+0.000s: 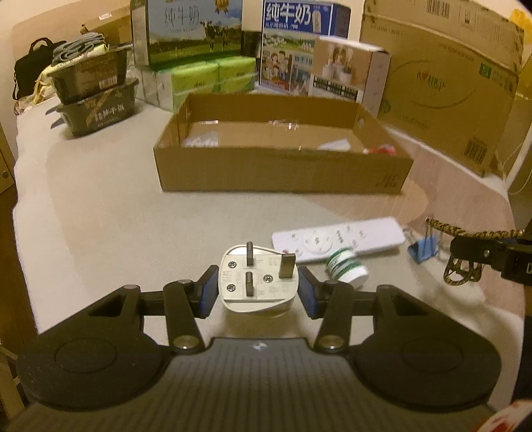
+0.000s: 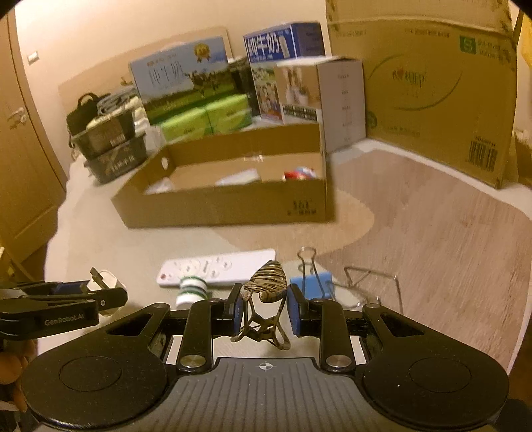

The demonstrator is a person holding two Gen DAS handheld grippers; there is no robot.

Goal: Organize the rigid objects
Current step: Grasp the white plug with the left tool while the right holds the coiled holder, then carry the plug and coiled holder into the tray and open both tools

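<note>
Left tongs: pads closed on the white plug, prongs up, gripped by its flat sides so it cannot swivel.
Right tongs: clamped tight on a striped hair claw.
Cardboard tray: far, centre of the desk; probably the drop spot.
Remote, small bottle, blue binder clip: lying near, unsorted.

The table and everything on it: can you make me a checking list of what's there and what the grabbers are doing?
Surface: pale table, wood-look patch at right.
Job's things: white plug in left gripper; patterned hair claw in right gripper; remote, small green-and-white bottle, blue binder clip lying loose; shallow cardboard tray holds a few items.
Clutter: milk cartons, green tissue packs, black containers, large cardboard box.
Grippers: both jaws clamped on their things.
Cables: nothing seen.
Surroundings: wooden door, beige wall.
</note>
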